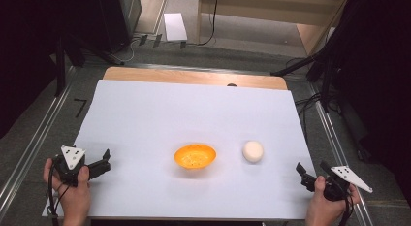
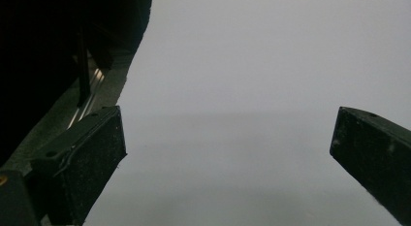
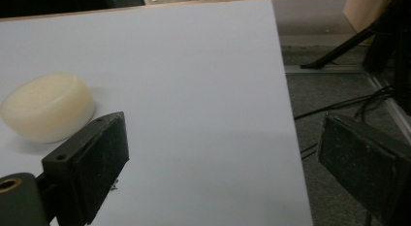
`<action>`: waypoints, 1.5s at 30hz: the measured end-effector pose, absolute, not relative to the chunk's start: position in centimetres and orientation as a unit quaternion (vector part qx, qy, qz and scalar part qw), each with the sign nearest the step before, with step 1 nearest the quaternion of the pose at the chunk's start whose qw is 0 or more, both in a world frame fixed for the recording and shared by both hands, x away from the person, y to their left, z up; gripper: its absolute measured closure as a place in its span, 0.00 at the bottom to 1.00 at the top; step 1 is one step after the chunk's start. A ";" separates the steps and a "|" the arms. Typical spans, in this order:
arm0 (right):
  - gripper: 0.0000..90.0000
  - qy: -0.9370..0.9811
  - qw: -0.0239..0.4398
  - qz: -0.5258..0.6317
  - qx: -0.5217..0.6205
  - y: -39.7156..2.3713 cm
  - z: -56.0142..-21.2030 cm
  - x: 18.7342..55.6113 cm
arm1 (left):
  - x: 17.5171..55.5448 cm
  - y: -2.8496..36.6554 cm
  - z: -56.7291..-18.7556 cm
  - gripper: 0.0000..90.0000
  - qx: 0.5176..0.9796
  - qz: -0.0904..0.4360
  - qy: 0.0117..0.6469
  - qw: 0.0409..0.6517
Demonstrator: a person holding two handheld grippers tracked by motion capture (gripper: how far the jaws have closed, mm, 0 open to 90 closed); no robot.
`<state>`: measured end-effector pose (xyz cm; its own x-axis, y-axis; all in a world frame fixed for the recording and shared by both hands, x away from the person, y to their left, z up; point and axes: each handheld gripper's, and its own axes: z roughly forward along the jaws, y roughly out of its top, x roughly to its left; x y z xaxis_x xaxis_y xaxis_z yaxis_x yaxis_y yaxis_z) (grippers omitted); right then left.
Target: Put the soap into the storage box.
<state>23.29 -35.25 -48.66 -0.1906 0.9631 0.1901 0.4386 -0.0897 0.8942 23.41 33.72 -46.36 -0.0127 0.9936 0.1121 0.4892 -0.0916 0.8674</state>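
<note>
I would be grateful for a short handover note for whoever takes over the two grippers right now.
Left gripper: open, nothing between its jaws, held at the near left edge of the white sheet.
Right gripper: open, nothing held, at the near right edge.
Orange bowl: mid-sheet, near side.
Cream round block: flat on the sheet just right of the bowl, apart from it, closest to the right gripper.
Done: nothing handled yet.
Left: probably grasp the block with the right gripper and put it in the bowl.

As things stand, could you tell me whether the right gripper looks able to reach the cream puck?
Probably yes. The right gripper is open and empty, and the cream puck lies apart from the orange bowl, with only bare white sheet between gripper and puck.
</note>
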 end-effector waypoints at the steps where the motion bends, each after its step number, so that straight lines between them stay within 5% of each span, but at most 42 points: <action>1: 0.04 0.617 0.276 0.470 0.568 -35.3 -48.6 23.3 | 23.4 33.7 -46.4 0.00 0.625 0.393 0.593 0.320; 19: 0.00 0.806 0.192 0.323 0.456 -29.8 -45.1 26.8 | 23.4 33.5 -46.4 0.00 0.631 0.397 0.587 0.315; 45: 0.00 0.876 0.117 0.258 0.392 -24.4 -44.8 30.7 | 23.5 33.4 -46.4 0.00 0.634 0.400 0.583 0.313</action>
